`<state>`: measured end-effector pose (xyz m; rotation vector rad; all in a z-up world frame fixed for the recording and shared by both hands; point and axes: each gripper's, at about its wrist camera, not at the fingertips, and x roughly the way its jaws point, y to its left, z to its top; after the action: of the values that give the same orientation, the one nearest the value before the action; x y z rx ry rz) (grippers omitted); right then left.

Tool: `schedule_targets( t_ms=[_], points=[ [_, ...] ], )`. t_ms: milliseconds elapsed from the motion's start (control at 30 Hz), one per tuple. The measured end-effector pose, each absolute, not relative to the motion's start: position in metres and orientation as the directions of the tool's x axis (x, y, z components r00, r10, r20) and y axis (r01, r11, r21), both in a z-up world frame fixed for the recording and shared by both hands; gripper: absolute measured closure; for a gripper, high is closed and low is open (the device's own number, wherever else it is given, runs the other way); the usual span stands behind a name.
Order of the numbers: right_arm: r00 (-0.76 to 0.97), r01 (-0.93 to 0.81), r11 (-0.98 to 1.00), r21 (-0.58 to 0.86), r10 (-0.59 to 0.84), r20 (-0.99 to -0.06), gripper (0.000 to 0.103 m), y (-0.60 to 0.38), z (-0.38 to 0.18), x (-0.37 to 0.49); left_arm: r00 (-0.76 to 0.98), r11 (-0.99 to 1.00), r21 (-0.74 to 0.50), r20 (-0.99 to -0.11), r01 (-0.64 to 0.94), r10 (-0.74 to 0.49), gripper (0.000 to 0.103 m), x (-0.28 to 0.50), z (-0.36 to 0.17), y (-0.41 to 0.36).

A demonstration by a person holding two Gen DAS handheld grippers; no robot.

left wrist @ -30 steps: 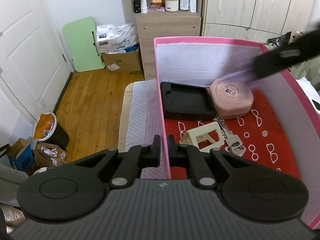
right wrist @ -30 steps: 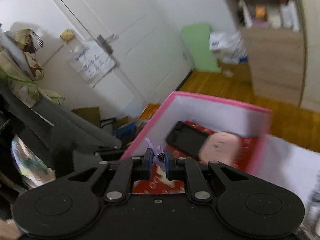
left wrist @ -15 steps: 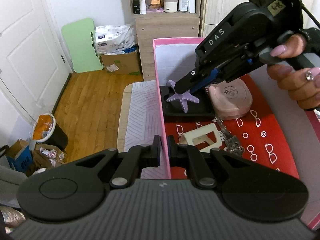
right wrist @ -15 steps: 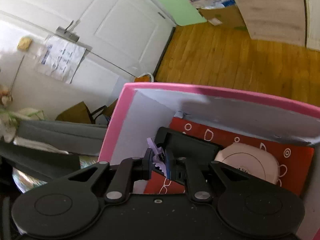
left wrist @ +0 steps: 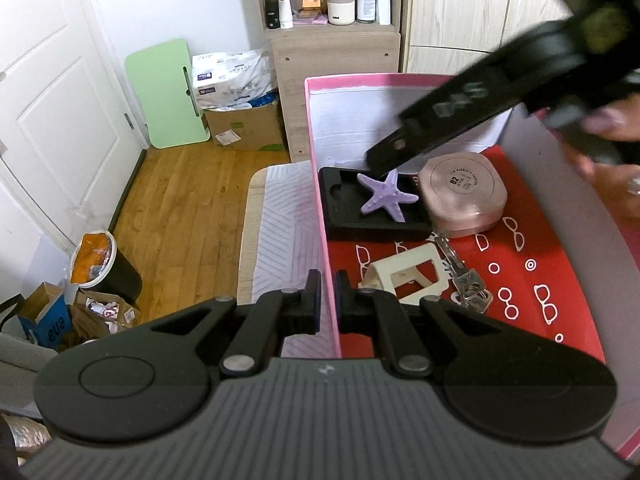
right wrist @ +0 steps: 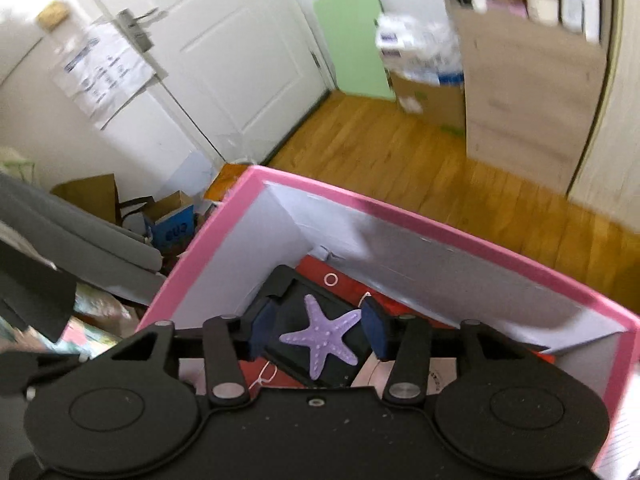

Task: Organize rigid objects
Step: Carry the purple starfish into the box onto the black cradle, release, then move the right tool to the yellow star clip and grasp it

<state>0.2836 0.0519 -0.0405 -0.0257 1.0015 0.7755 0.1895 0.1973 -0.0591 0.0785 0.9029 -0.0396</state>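
Observation:
A pink-rimmed box (left wrist: 316,168) with a red patterned floor holds the objects. A purple starfish (left wrist: 385,196) lies on a black tray (left wrist: 340,216) in the box's far left corner. Beside it sit a round pink case (left wrist: 464,194), a cream plastic bracket (left wrist: 404,272) and a bunch of keys (left wrist: 466,280). My left gripper (left wrist: 325,300) is shut on the box's left wall. My right gripper (right wrist: 318,332) hovers just above the starfish (right wrist: 320,338); its jaws are opening, and the blue pads (right wrist: 374,330) stand clear of it on both sides.
The pink box (right wrist: 440,220) rests on a surface with a striped cloth (left wrist: 280,224). Beyond are a wooden floor (left wrist: 180,208), a white door (left wrist: 52,120), a green board (left wrist: 166,92), cardboard boxes (left wrist: 244,128) and a shelf unit (left wrist: 336,48). A black bin (left wrist: 100,264) stands at lower left.
My right gripper came down into the box with the starfish, opened and let it go onto the black tray. The left gripper kept its hold on the wall.

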Motion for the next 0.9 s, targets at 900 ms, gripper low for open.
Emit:
schedule_targets(
  t_ms=[900],
  points=[
    [0.635, -0.418, 0.899, 0.129, 0.39, -0.666, 0.026, -0.187, 0.01, 0.146, 0.625, 0.995, 0.082, -0.78, 0.053, 0.031, 0.096, 0.185, -0.057, 0.194]
  ],
)
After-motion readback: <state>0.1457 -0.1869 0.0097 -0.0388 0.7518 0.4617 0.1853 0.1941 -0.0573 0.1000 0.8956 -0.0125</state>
